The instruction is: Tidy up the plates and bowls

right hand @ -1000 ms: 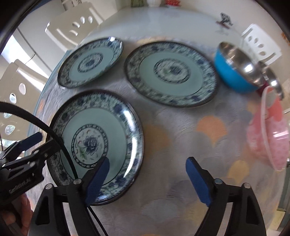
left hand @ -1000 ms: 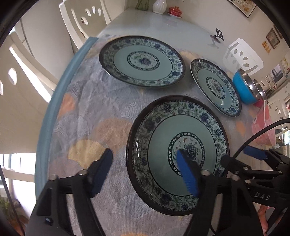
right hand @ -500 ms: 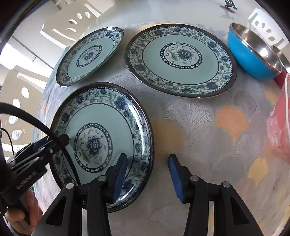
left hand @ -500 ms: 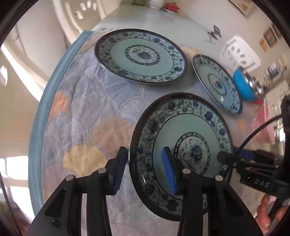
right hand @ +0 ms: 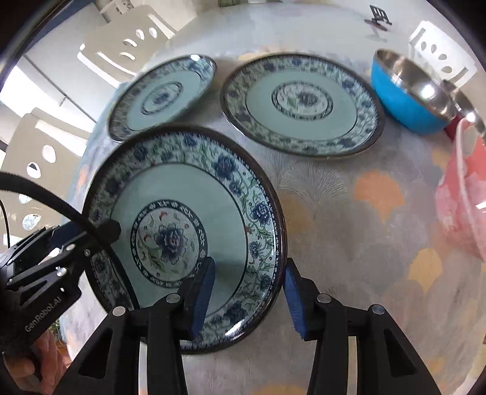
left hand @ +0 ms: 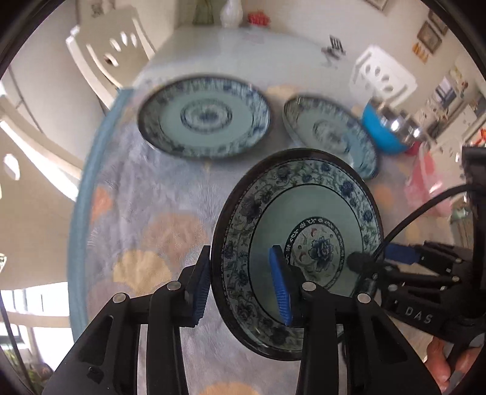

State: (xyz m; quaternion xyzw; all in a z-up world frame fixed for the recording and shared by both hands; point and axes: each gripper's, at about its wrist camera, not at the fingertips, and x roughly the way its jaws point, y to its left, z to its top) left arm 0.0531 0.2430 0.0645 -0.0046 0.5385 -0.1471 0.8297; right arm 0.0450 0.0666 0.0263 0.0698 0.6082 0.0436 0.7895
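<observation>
Three blue-and-green floral plates are in view. My left gripper (left hand: 241,288) is shut on the left rim of the nearest plate (left hand: 306,212), and my right gripper (right hand: 247,294) is shut on its right rim (right hand: 267,243). The plate is lifted off the cloth and tilted. A second plate (left hand: 203,121) (right hand: 161,97) lies at the far left. A third plate (right hand: 300,103) (left hand: 331,133) lies at the far centre. A blue steel-lined bowl (right hand: 410,91) (left hand: 385,127) and a pink bowl (right hand: 461,194) stand on the right.
The round table has a patterned cloth (right hand: 349,218) with a blue edge (left hand: 82,194) at the left. White chairs (left hand: 112,57) stand around it. A vase (left hand: 231,12) and a small black stand (right hand: 378,16) are at the far side.
Both grippers closed from open onto opposite rims of the nearest plate. The plate has risen off the table and tilted.
</observation>
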